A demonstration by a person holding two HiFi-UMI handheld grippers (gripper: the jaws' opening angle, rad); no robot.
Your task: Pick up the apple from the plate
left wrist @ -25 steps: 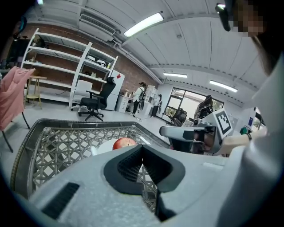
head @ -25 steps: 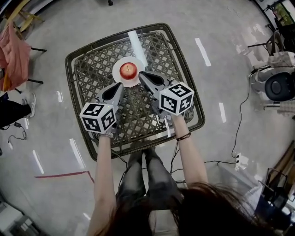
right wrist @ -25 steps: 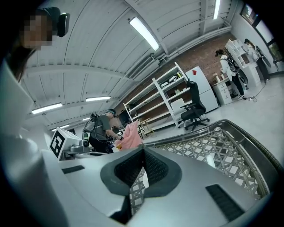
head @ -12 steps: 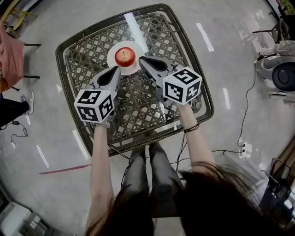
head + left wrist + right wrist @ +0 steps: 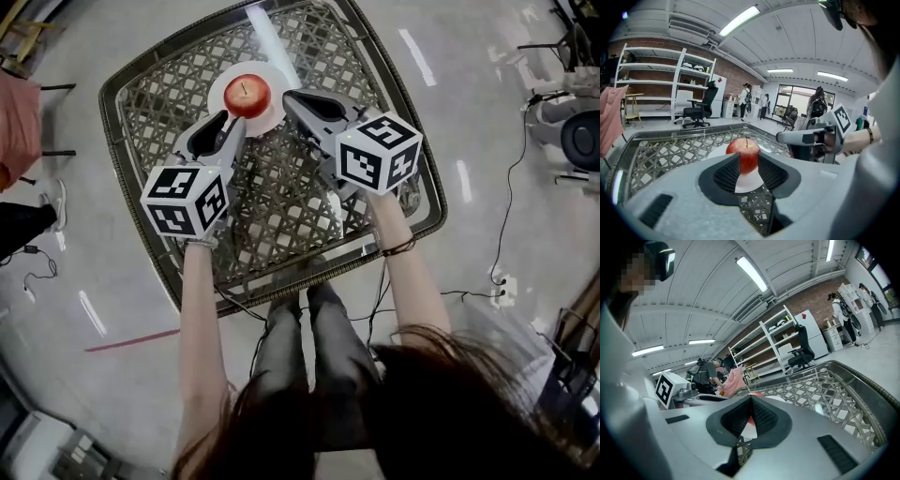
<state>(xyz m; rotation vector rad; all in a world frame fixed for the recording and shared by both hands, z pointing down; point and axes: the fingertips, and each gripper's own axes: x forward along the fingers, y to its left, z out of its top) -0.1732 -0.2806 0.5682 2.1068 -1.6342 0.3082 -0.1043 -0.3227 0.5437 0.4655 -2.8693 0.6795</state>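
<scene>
The left claw point(image 5: 231, 124) has just been opening and its jaws now stand a narrow way apart. Nothing sits between its pads. The apple point(image 5: 247, 96) lies just ahead of its tips, in line with the gap, so that in the left gripper view the red fruit with its upright stem fills the slot between the two ribbed pads. The apple rests in the middle of a white plate point(image 5: 265, 120), whose near rim lies right under the left claw's tips.

The right claw point(image 5: 289, 97) has its jaws together at the tips and holds nothing. The apple and plate lie just to its left. In the right gripper view, only a sliver of red and white shows through the slit behind the joined tips.

Both claws point away from the person and slant in towards each other, with the apple ahead and between them. Each claw's marker cube, the left cube point(image 5: 185, 200) and the right cube point(image 5: 379, 153), sits at its rear. The plate stands on a square counter point(image 5: 281, 206) with a woven lattice top, which spreads beneath and behind both claws.
</scene>
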